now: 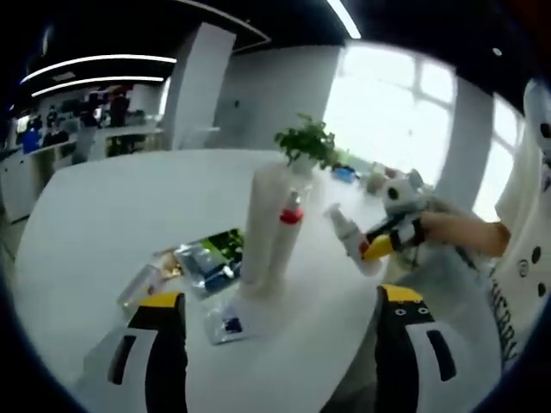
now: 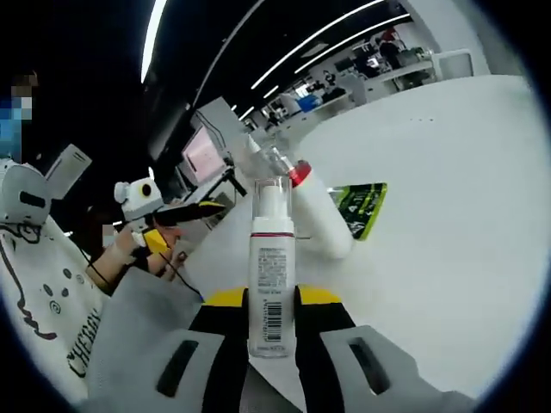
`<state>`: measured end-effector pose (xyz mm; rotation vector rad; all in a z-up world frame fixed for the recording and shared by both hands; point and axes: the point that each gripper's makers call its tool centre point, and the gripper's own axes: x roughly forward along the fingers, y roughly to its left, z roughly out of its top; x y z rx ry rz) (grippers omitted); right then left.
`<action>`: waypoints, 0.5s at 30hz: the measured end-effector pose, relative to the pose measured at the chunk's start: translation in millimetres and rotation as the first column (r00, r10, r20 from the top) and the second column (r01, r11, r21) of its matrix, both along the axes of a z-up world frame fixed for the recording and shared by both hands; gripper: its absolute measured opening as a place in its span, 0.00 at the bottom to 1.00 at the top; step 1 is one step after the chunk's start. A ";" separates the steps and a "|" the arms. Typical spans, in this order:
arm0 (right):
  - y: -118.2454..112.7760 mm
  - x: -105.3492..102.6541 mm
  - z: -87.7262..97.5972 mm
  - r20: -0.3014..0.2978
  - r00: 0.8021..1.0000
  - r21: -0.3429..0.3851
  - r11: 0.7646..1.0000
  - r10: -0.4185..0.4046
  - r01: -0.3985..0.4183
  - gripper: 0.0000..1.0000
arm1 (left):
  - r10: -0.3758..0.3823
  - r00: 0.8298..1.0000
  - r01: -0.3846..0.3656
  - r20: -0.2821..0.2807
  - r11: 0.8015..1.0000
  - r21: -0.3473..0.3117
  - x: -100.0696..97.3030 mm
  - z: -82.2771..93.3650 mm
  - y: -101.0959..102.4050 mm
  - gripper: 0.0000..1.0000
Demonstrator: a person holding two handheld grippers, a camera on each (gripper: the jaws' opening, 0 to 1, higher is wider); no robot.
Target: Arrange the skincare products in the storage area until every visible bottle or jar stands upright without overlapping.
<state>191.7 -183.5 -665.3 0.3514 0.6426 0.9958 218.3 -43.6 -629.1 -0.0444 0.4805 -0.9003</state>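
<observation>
A white pump bottle (image 2: 272,284) is gripped between the jaws of the right gripper (image 2: 272,320), which are closed against its sides near the base; a barcode label faces the camera and a clear cap sits on top. In the left gripper view the same bottle (image 1: 346,231) is seen held above the white table (image 1: 112,215) by the right gripper (image 1: 386,241), with a person's hand (image 1: 456,231) behind it (a white printed shirt shows at the frame edge).

The left gripper (image 1: 280,323) hovers over the table with its jaws spread wide and nothing between them. In the right gripper view it appears at the left (image 2: 164,225), above the table edge.

Just ahead of the left gripper a tall white tube (image 1: 263,228) stands upright, with a slimmer bottle (image 1: 287,241) bearing a red collar touching its right side. In the right gripper view this pair is seen beyond the held bottle, the tube (image 2: 325,219) and the red-collared bottle (image 2: 288,168) close together.

To the left of the tube, flat packets lie on the table: a green sachet (image 1: 225,243), a bluish clear pouch (image 1: 205,265) and another clear pack (image 1: 142,288), partly overlapping. A small clear packet (image 1: 227,323) lies near the tube's base. The green sachet (image 2: 362,206) is also seen in the right gripper view, lying flat just beside the tube.

A potted plant (image 1: 307,144) stands on the table behind the tube.
</observation>
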 end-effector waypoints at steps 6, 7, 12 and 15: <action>33.3 -9.1 6.1 0.034 0.995 0.003 0.995 0.096 -0.096 0.19 | -0.009 1.000 0.010 0.005 0.993 -0.117 -5.9 14.6 -20.1 0.80; 36.9 -8.6 7.4 0.038 0.994 0.005 0.995 0.099 -0.100 0.19 | -0.014 1.000 0.015 0.006 0.988 -0.155 -8.9 19.6 -26.2 0.75; 59.9 -13.5 17.0 0.053 0.986 0.036 0.986 0.159 -0.161 0.19 | -0.008 1.000 0.014 0.025 0.966 -0.257 -14.0 35.0 -37.7 0.48; 69.6 -16.3 22.2 0.069 0.979 0.041 0.980 0.190 -0.193 0.19 | -0.013 1.000 0.018 0.018 0.964 -0.267 -11.7 34.4 -34.8 0.44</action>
